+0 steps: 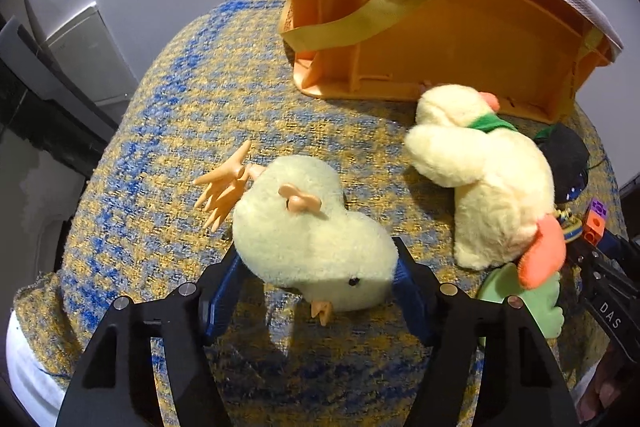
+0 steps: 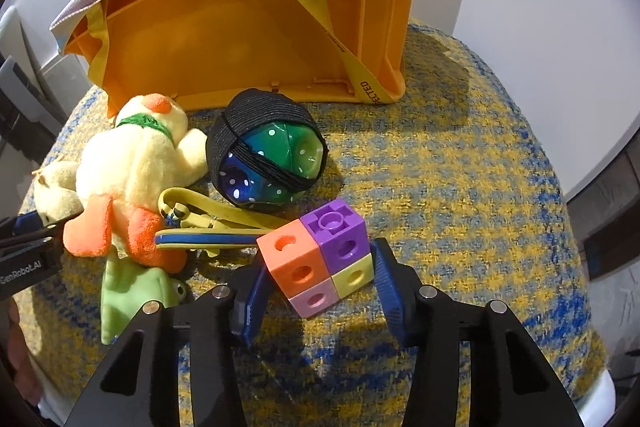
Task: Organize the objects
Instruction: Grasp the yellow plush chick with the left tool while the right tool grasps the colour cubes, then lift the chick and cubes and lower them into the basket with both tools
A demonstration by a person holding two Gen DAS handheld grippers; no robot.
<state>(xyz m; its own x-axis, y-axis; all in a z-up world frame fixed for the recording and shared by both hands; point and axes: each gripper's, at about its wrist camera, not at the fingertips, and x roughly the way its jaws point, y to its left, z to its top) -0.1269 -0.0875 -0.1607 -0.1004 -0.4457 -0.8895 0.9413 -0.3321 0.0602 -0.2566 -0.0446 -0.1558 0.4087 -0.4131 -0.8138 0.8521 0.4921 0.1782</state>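
Note:
My left gripper is shut on a pale yellow chick plush, its head between the fingers and its peach feet pointing away. My right gripper is shut on a block of coloured linking cubes, orange, purple, yellow and pink. A yellow duck plush with orange feet lies to the right, also in the right wrist view. A green-blue spotted ball wrapped in black elastic lies in front of the orange crate.
The crate lies on its side on a yellow-blue woven cloth, with fabric draped over its top. A green plush lies under the duck's feet. A yellow and blue strap lies between duck and cubes.

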